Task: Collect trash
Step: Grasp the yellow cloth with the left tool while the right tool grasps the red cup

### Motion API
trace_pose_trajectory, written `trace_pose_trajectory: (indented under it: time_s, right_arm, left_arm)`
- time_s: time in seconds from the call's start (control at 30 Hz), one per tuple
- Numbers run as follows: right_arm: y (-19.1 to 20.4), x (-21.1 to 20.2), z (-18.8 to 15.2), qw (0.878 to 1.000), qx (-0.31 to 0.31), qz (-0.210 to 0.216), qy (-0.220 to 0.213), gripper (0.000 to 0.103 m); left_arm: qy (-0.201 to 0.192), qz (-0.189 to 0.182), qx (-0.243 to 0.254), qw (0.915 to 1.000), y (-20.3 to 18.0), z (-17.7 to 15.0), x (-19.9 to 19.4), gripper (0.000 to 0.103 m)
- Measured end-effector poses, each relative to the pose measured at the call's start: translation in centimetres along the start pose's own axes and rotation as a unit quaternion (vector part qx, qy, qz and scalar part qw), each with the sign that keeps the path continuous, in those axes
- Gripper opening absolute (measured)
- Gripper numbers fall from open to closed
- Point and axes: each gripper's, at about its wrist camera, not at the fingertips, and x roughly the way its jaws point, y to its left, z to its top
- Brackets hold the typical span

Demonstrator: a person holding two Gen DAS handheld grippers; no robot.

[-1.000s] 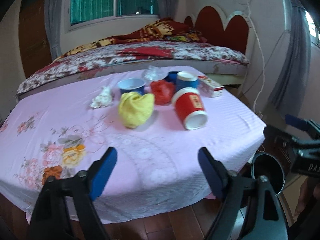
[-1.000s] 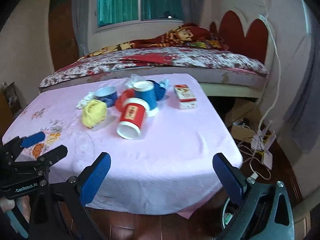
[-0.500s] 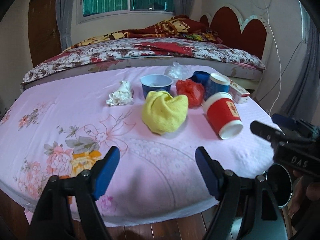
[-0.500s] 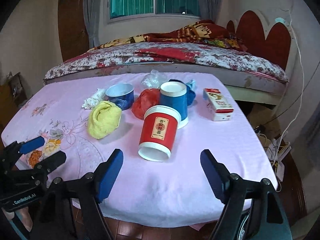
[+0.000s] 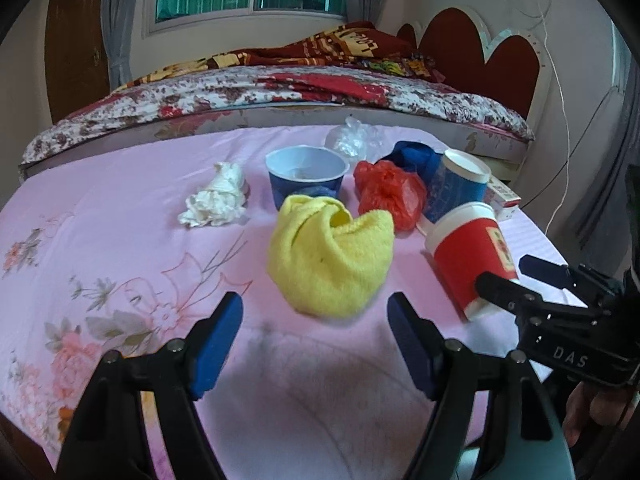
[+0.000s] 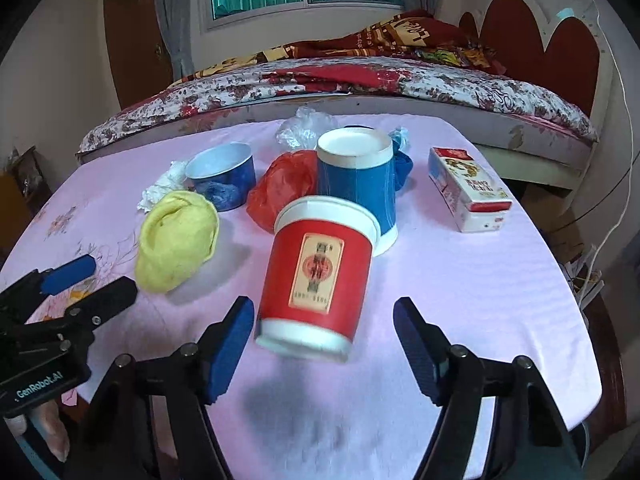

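On the pink floral tablecloth (image 5: 120, 248) lies a pile of trash. A red paper cup (image 6: 316, 276) lies on its side, its base end between the fingertips of my right gripper (image 6: 323, 306). The jaws are closing, with no pad pressing on the cup. My left gripper (image 5: 314, 304) faces a crumpled yellow cloth (image 5: 328, 256) just beyond its tips; its jaws are closing slightly, nothing between them. Behind stand an upturned blue cup (image 6: 356, 184), a low blue bowl cup (image 5: 306, 178), a red plastic bag (image 5: 388, 192), a white tissue wad (image 5: 218, 200) and clear plastic (image 5: 352, 140).
A red and white carton (image 6: 468, 188) lies at the table's right side. A bed (image 6: 360, 80) with a floral cover runs along the far edge of the table. Cables (image 6: 588, 280) lie on the floor past the right edge. A hand (image 6: 44, 428) holds the left gripper.
Both grippers have moved forward and down towards the pile. The right jaws have narrowed, and the red cup's base now sits between them. The yellow cloth looms closer to the left gripper.
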Motion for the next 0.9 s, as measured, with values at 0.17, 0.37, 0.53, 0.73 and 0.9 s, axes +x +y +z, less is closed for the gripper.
trace_pose_trajectory:
  time_s: [0.17,0.37,0.53,0.73,0.9]
  right_arm:
    - [0.0,1.4,0.7,1.000,-0.003,0.006,0.004,0.069]
    - [-0.7,2.2,0.9,1.000,0.009,0.011,0.008,0.068]
    - [-0.9,2.4,0.8,1.000,0.018,0.018,0.015,0.061]
    - [-1.0,2.0,0.7,1.000,0.018,0.015,0.018,0.060]
    - [-0.9,0.6,0.4,1.000,0.009,0.011,0.011,0.060]
  left_arm:
    - [0.012,-0.013,-0.011,0.9998,0.1,0.8,2.1,0.074]
    - [0.024,-0.022,-0.013,0.9994,-0.4,1.5,4.1,0.071]
    - [0.034,-0.031,-0.011,0.9989,-0.9,1.6,4.9,0.068]
    - [0.048,-0.045,-0.008,0.9978,-1.6,1.4,5.4,0.042]
    - [0.045,-0.050,-0.004,0.9977,-1.8,1.4,4.5,0.021]
